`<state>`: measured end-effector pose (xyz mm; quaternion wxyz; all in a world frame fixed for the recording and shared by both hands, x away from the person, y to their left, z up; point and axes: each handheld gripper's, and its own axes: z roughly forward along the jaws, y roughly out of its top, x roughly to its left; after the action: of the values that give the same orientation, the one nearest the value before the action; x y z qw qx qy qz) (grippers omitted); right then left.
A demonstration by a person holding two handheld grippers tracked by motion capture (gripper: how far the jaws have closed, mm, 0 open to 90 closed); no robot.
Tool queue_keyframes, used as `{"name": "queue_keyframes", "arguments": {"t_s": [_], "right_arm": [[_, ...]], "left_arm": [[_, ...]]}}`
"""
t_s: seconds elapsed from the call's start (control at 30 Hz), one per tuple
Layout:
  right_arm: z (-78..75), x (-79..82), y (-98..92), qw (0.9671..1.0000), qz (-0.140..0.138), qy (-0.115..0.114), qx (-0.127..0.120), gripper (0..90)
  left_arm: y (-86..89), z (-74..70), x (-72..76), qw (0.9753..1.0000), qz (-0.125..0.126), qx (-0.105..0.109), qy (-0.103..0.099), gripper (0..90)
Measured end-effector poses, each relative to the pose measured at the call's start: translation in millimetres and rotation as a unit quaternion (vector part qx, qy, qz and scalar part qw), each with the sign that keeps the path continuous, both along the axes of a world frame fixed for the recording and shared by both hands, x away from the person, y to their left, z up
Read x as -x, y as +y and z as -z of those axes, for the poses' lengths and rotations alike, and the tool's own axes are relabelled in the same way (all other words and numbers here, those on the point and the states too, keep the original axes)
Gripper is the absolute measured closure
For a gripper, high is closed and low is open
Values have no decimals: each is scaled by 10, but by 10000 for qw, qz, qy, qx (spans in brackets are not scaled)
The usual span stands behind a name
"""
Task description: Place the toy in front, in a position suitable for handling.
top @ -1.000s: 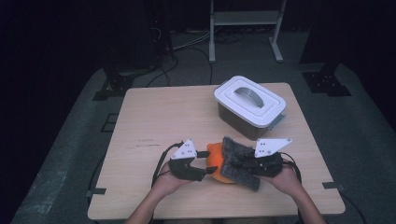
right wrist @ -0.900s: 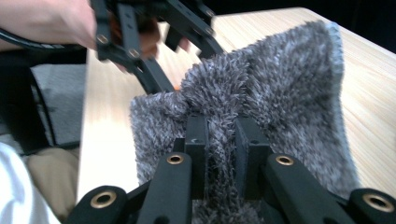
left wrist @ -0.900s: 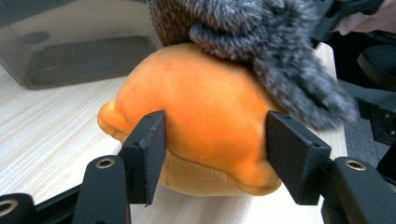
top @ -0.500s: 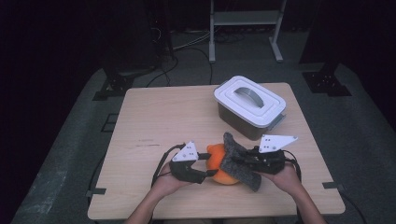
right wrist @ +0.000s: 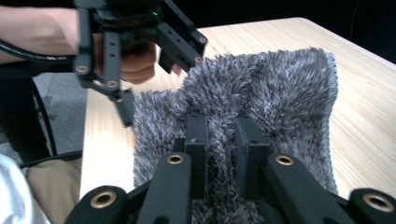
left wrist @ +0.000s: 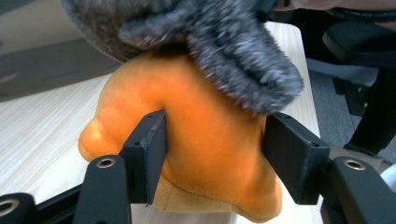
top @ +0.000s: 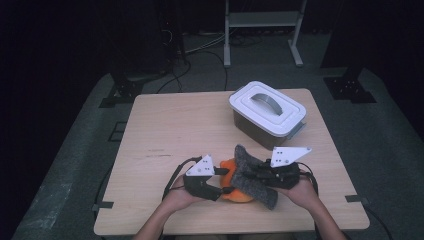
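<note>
Working at the near table point(top: 165, 130) edge, both grippers on the same pile. Left gripper point(left wrist: 212, 154) clamping the orange plush point(left wrist: 210, 154), jaws pressing into its sides, plush resting on the table. Right gripper point(right wrist: 219, 140) pinching a fold of the grey cloth point(right wrist: 280, 102), jaws nearly together with fuzzy fabric bunched between them.

Seeing from the high view: cloth point(top: 252, 175) draping over the plush point(top: 232, 187), covering its right part, orange sticking out on the left next to the left gripper point(top: 220, 187). Right gripper point(top: 255, 175) sitting on top of the cloth.

Judging progress: looking like wrapping or covering the plush, roughly midway — cloth on, not yet around. Possibly the reverse, pulling the cloth off; hard telling from one moment.

Box point(top: 267, 114) standing well apart at the far right of the table, white lid point(top: 265, 105) on and closed, handle flat. Nothing in hand heading there yet. If the plush is going in, remaining: finishing the cloth step, opening the lid, moving the bundle over.
</note>
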<state>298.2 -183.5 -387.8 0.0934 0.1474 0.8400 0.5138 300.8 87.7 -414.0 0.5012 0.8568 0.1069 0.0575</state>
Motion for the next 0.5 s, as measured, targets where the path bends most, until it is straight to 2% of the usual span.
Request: {"name": "queue_keyframes", "arguments": {"t_s": [0.07, 0.13, 0.17, 0.2, 0.3, 0.4, 0.5], "right_arm": [[37, -16, -8, 10000, 5, 57, 54, 765], [56, -26, -26, 9999, 1, 86, 87, 766], [58, -29, -37, 9999, -25, 118, 89, 766], [59, -29, -45, 9998, -70, 157, 81, 766], [45, -11, -36, 9996, -168, 224, 96, 766], [-1, 15, -17, 9998, -171, 142, 16, 767], [-25, 4, -35, 9999, -96, 85, 3, 766]], "left_arm": [[20, -13, -5, 10000, -47, -17, -43, 376], [38, -30, -29, 9993, -376, 68, -39, 308], [44, -28, -46, 9991, -426, 79, 3, 264], [41, -15, -49, 9991, -410, 124, 36, 265], [14, 16, -23, 9996, -271, 12, -38, 299], [15, 11, 2, 9998, -91, -77, -138, 324], [22, 17, 11, 9999, 6, -65, -134, 325]]}}
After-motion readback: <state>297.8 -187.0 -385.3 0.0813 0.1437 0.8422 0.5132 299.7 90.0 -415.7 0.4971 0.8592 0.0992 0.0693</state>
